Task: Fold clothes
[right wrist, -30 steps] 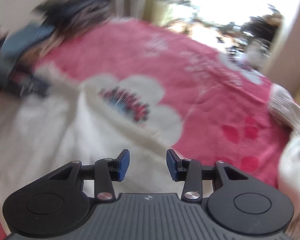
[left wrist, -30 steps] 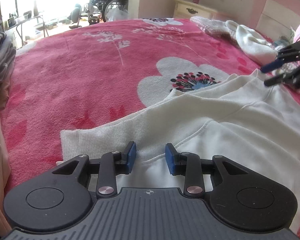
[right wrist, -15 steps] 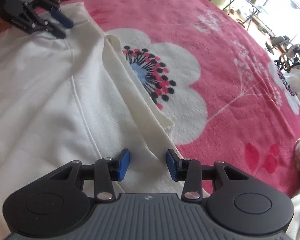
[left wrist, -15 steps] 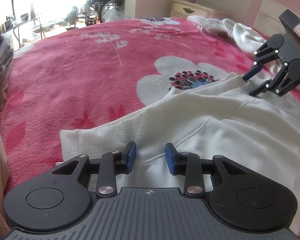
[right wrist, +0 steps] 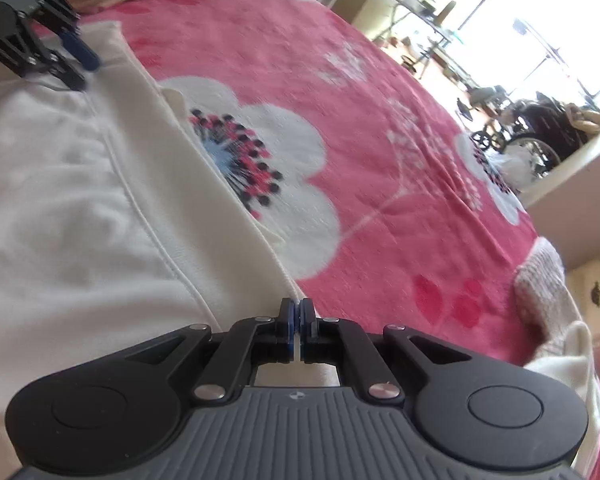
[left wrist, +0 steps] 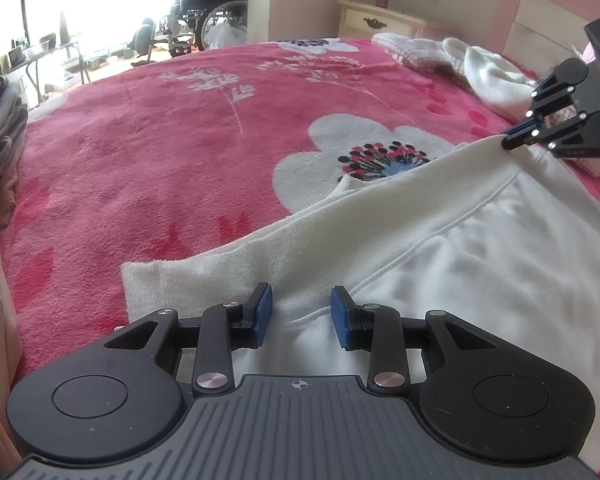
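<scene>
The white sweatshirt (left wrist: 439, 240) lay flat on the pink blanket (left wrist: 180, 140), and the right gripper (right wrist: 296, 320) had pinched its far edge shut while the left gripper (left wrist: 300, 312), half open, straddled the near hem unclamped, seemingly readying a fold.

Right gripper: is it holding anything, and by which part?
Yes. The right gripper is shut on the white garment, pinching its edge beside the pink blanket.
</scene>
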